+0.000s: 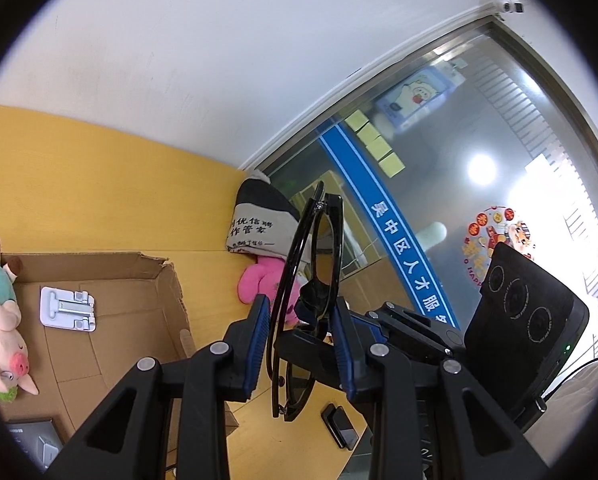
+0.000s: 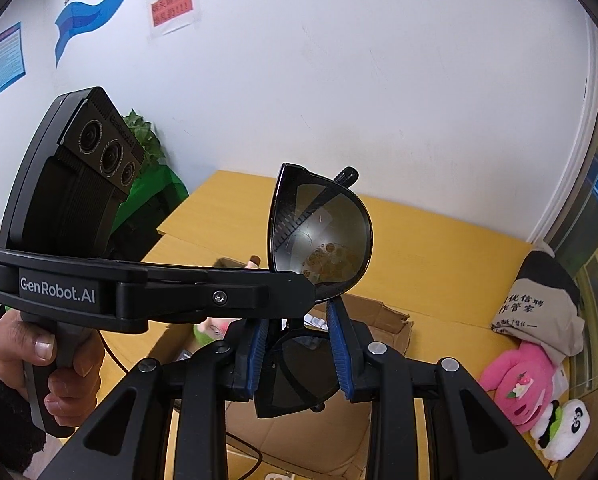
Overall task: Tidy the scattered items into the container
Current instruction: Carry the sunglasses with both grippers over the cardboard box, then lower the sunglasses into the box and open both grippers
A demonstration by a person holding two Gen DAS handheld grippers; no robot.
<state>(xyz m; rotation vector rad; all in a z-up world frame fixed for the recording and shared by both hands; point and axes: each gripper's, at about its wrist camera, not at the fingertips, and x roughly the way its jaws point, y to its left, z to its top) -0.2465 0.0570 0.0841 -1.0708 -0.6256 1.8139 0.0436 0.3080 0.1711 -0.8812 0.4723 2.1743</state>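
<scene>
Both grippers (image 1: pixel 299 332) (image 2: pixel 297 344) clamping sunglasses (image 2: pixel 319 232) (jaws narrow)

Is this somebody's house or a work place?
Probably an office, not a house: a glass partition with a printed blue band and yellow sticky notes, printed notices on the wall, and a plain wooden desk.

Glossy black plastic sunglasses (image 2: pixel 319 236); torn matt cardboard box (image 1: pixel 111 276); smooth yellow wooden table (image 2: pixel 439 248); fuzzy pink plush (image 2: pixel 519 384).
</scene>
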